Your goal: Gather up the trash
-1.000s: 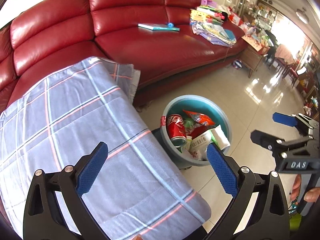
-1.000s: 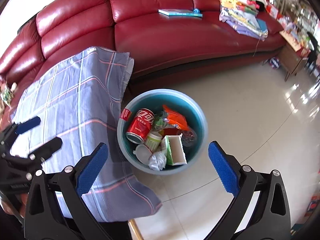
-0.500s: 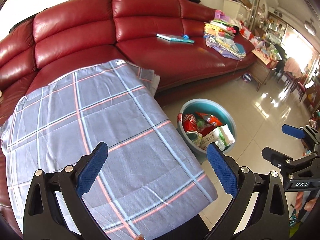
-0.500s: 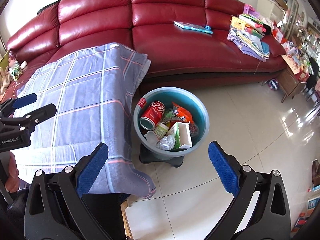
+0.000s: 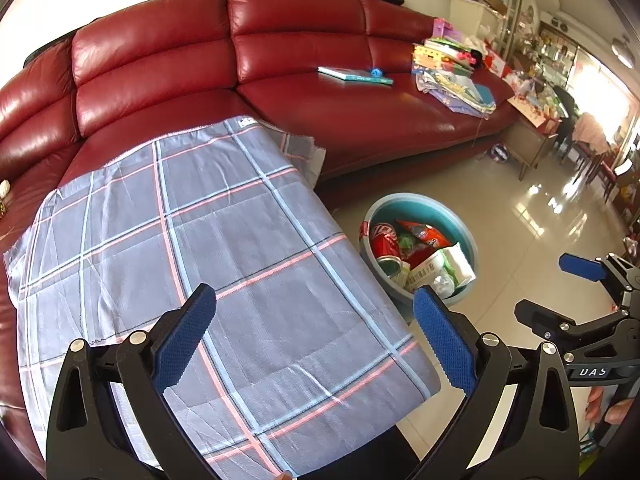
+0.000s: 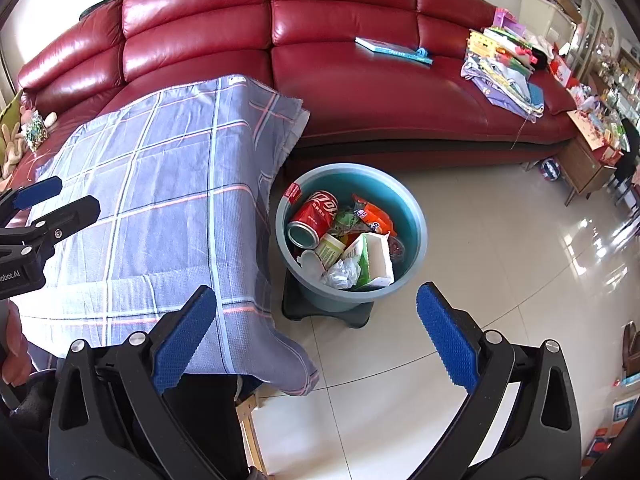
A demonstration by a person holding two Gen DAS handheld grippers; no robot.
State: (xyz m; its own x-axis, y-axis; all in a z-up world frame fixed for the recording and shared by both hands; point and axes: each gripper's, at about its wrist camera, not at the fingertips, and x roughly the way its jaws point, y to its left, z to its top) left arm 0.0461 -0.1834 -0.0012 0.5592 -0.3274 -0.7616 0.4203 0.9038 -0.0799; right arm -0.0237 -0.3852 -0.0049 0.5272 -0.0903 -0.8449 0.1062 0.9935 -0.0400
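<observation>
A teal plastic bucket (image 6: 408, 216) stands on a dark stool on the tiled floor, beside a table under a grey plaid cloth (image 6: 160, 200). It holds a red soda can (image 6: 314, 216), an orange snack bag (image 6: 374, 216), a white and green carton (image 6: 374, 258), crumpled paper and a small bottle. The bucket also shows in the left wrist view (image 5: 432, 208). My left gripper (image 5: 316, 340) is open and empty above the plaid cloth (image 5: 200, 240). My right gripper (image 6: 316, 336) is open and empty, above the floor in front of the bucket.
A red leather sofa (image 6: 360, 92) runs behind the table and bucket, with a book (image 6: 392, 50) and a pile of papers and clothes (image 6: 508, 68) on it. A wooden side table (image 6: 588, 168) stands at the right. Glossy floor tiles (image 6: 500, 260) lie right of the bucket.
Both grippers have pulled back and up from the bucket, so it looks smaller and farther. Both stay open and empty.
</observation>
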